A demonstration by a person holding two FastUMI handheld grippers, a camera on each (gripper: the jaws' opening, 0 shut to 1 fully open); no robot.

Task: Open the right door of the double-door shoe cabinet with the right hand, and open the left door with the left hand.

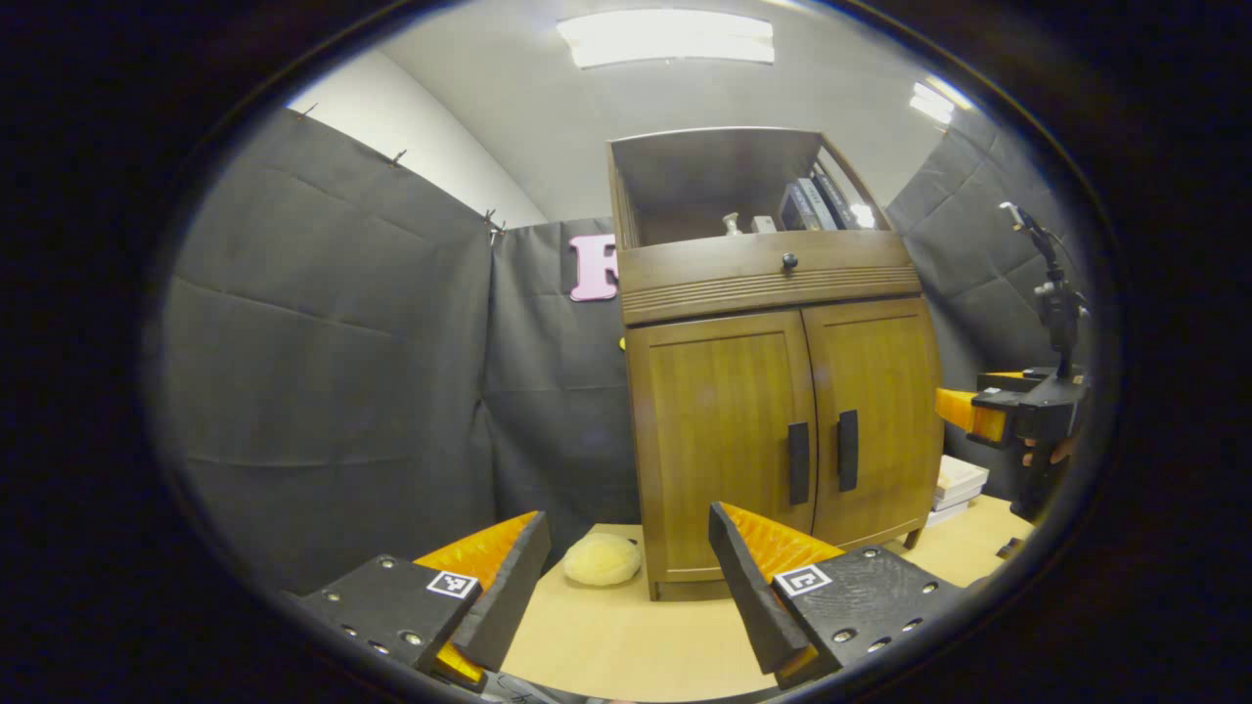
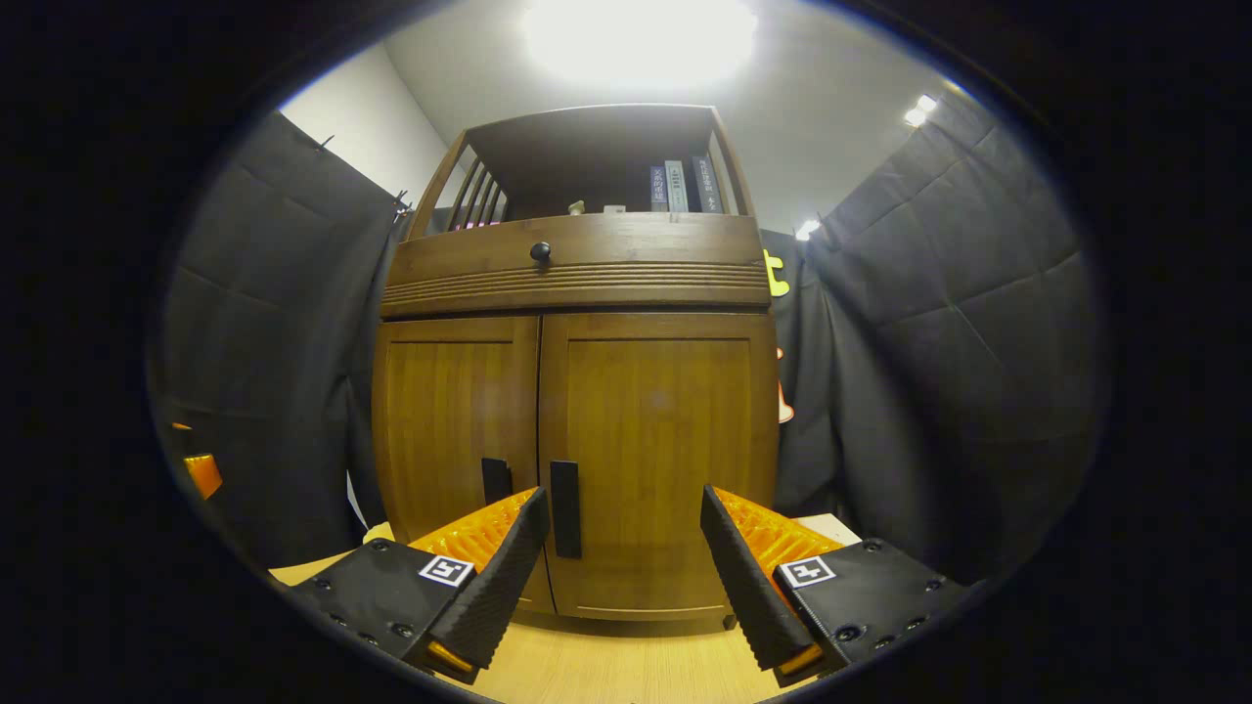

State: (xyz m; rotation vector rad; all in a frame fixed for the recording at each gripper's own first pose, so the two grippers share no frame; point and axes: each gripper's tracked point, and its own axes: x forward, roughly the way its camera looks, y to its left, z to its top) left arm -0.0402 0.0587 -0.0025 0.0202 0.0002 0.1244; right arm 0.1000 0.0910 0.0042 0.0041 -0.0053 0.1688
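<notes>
Ahead, both doors of the shoe cabinet (image 2: 577,391) stand closed beyond the spread fingers of the right gripper (image 2: 618,548), the right door's handle (image 2: 565,508) just past its left fingertip, while the left gripper (image 1: 626,567), fingers likewise apart, sits well short of the left door's handle (image 1: 798,462).

The shoe cabinet (image 2: 577,391) is warm brown wood with a straight grain; its two doors (image 2: 660,440) carry black handles (image 2: 565,508), and the grooved drawer front above has a black knob (image 2: 540,251). The table (image 1: 626,636) is pale yellowish wood. A cream fluffy ball (image 1: 602,559) sits there. Books (image 2: 677,186) show grey and dark spines.
</notes>
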